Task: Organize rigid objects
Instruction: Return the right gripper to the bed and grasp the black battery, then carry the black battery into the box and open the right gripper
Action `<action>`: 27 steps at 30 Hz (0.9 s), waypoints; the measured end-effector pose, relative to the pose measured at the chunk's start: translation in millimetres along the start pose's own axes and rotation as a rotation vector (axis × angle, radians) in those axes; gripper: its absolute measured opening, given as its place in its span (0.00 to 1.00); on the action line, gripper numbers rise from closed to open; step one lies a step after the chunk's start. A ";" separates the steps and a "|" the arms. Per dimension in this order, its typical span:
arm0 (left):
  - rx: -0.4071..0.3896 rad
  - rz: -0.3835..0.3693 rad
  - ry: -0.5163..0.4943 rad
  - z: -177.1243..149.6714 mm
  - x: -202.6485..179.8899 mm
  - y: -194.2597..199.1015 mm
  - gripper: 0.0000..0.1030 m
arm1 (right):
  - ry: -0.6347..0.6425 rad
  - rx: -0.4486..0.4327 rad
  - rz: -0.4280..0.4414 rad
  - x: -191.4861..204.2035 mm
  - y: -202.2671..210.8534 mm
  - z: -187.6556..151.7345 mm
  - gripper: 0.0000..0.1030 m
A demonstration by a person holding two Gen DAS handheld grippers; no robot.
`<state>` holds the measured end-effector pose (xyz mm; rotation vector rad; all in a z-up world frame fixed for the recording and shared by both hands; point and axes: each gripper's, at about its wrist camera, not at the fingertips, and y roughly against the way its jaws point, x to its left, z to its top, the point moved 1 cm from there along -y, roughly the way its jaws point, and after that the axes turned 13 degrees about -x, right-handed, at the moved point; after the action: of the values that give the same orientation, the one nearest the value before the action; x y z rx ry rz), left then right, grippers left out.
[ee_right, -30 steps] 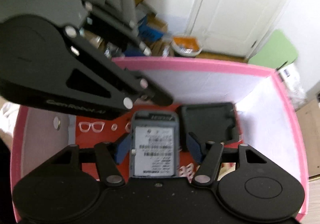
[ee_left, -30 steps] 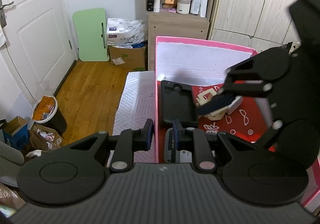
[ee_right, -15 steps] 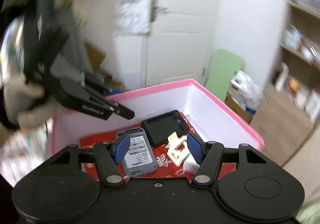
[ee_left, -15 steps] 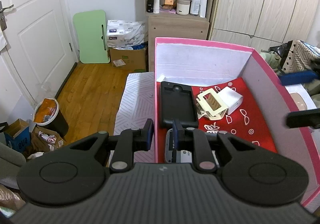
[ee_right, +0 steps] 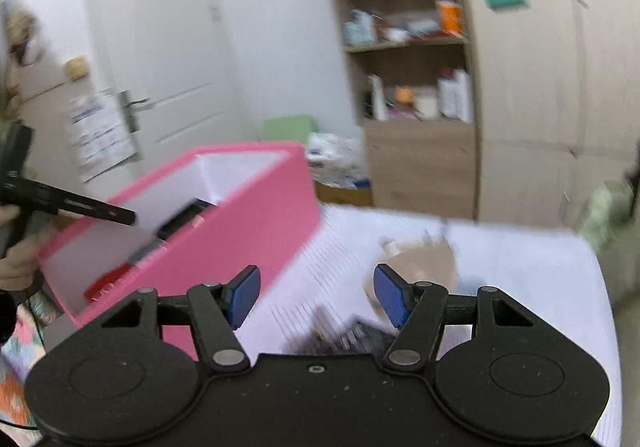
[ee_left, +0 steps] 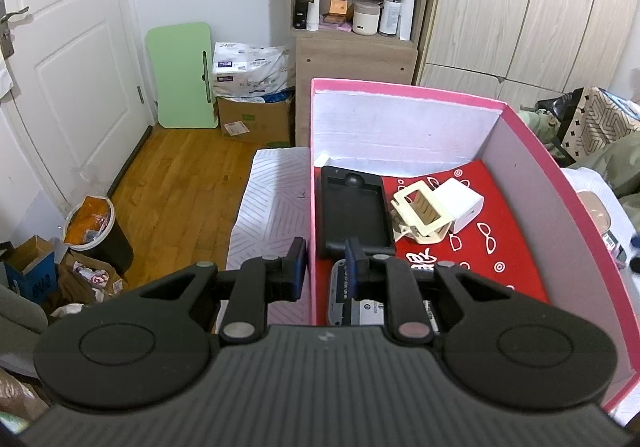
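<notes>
**Pink box with sorted items, two hand-held grippers**

The pink box [ee_left: 404,87] stands on a white striped cloth [ee_left: 272,207]; its floor is red with white eyeglass motifs. Inside, a black tray-like case [ee_left: 354,215] lies along the left wall. Just right of it lies a cream hair clip [ee_left: 420,213], touching a white charger cube [ee_left: 462,203] on its right. At the near end, a grey device with a printed label [ee_left: 360,307] lies flat, partly hidden by the left gripper.

The left gripper [ee_left: 323,269] straddles the box's near-left wall, one finger outside and one inside; its jaws are narrowly parted, and whether the pads press the wall cannot be told. The right gripper [ee_right: 316,293] hangs over the cloth to the right of the box, jaws spread wide with nothing between them. Its view is blurred; a tan round object [ee_right: 416,259] and dark items [ee_right: 344,339] lie on the cloth beneath it, unidentifiable.

Beyond the box stand a wooden shelf unit [ee_left: 360,7], a green panel [ee_left: 180,75] leaning on the wall, a cardboard carton [ee_left: 256,119] and a white door [ee_left: 60,47].
</notes>
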<state>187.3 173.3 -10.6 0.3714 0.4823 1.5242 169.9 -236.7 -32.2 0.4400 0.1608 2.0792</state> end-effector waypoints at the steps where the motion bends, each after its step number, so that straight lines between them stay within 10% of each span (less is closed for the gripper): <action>1: -0.001 -0.001 0.001 0.1 0.5 0.1 0.18 | -0.034 0.009 -0.014 -3.0 -0.5 -8.0 0.66; 17: -0.001 -0.003 0.015 0.8 2.9 -1.0 0.18 | 0.020 0.146 -0.162 1.2 -51.4 -51.2 0.69; 27: -0.001 -0.004 0.014 0.4 3.4 -1.6 0.18 | 0.091 0.100 -0.097 3.9 -33.8 -43.4 0.27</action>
<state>188.8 176.7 -11.3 0.3591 0.4928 1.5244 179.1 -213.0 -81.2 0.3902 0.3349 2.0028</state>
